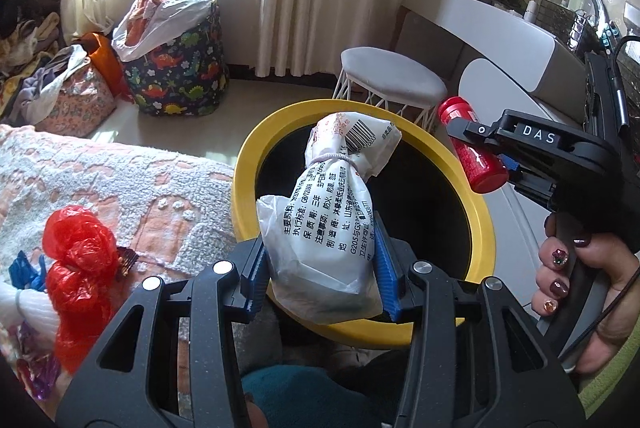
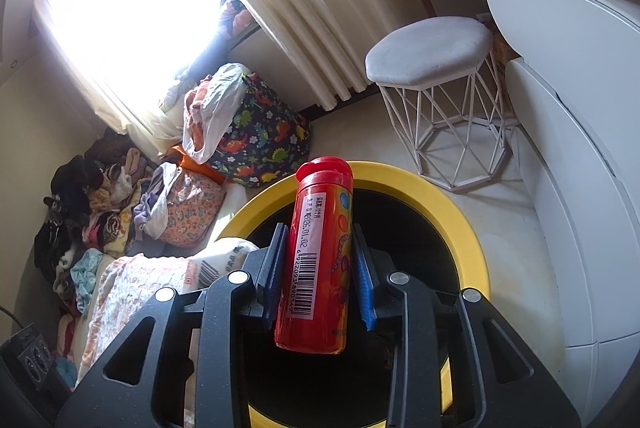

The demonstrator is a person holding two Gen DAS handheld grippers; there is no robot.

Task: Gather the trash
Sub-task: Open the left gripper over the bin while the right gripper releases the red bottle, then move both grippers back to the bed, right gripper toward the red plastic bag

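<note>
My left gripper (image 1: 320, 276) is shut on a tied white plastic bag (image 1: 324, 228) with black print, held over the black opening of a yellow-rimmed bin (image 1: 478, 224). In the left wrist view my right gripper (image 1: 486, 158) comes in from the right, held by a hand (image 1: 576, 280), shut on a red tube (image 1: 474, 152) above the bin's right rim. In the right wrist view my right gripper (image 2: 320, 280) clamps the red tube (image 2: 318, 256), barcode label up, over the bin (image 2: 464, 224). The white bag (image 2: 218, 264) peeks in at the left.
A crumpled red plastic bag (image 1: 80, 268) and blue scraps (image 1: 24, 272) lie on the pink-and-white blanket (image 1: 132, 188) at left. A white wire stool (image 2: 436, 68), a dinosaur-print bag (image 2: 260, 140), clothes piles (image 2: 92, 204) and a white desk (image 1: 500, 28) surround the bin.
</note>
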